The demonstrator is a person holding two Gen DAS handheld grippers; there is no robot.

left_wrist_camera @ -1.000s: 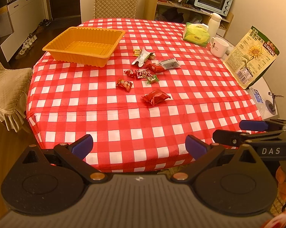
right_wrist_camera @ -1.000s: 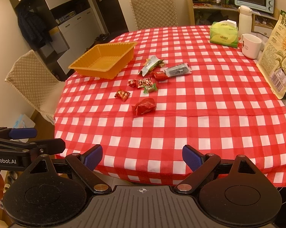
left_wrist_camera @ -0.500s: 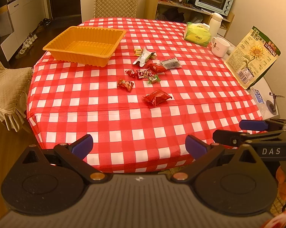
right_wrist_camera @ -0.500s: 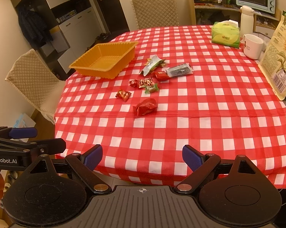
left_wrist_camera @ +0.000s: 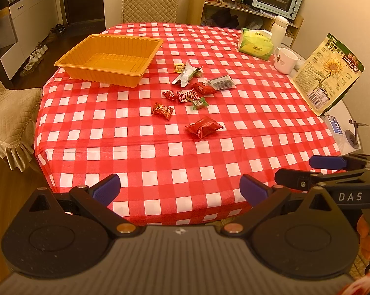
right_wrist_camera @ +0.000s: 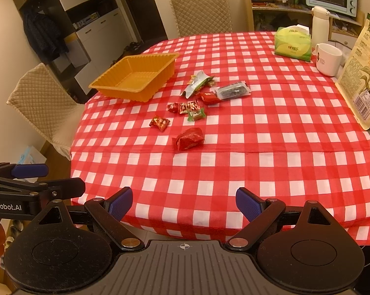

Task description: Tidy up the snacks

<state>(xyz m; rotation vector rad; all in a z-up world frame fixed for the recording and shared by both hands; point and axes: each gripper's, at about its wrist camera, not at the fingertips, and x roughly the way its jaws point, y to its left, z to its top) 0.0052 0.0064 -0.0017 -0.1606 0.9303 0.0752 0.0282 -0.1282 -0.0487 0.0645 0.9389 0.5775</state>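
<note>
Several small wrapped snacks lie scattered mid-table: a large red packet (left_wrist_camera: 203, 128) (right_wrist_camera: 189, 138), a red candy (left_wrist_camera: 162, 110) (right_wrist_camera: 159, 123), a green candy (left_wrist_camera: 199, 103) (right_wrist_camera: 196, 114), a silver pouch (left_wrist_camera: 186, 75) (right_wrist_camera: 196, 83) and a dark packet (left_wrist_camera: 220, 83) (right_wrist_camera: 234, 90). An empty orange tray (left_wrist_camera: 111, 60) (right_wrist_camera: 135, 76) stands at the far left. My left gripper (left_wrist_camera: 180, 191) and my right gripper (right_wrist_camera: 183, 202) hover open at the table's near edge, far short of the snacks, holding nothing.
The round table carries a red-and-white checked cloth (left_wrist_camera: 160, 152). At the far right stand a sunflower-seed bag (left_wrist_camera: 328, 73), a white mug (left_wrist_camera: 284, 60), a green tissue pack (left_wrist_camera: 255, 44) and a white flask (left_wrist_camera: 278, 28). Padded chairs (left_wrist_camera: 5, 108) flank the table.
Both views have shifted slightly, with the table contents sliding a little; both grippers stay open and nothing on the table has moved.
</note>
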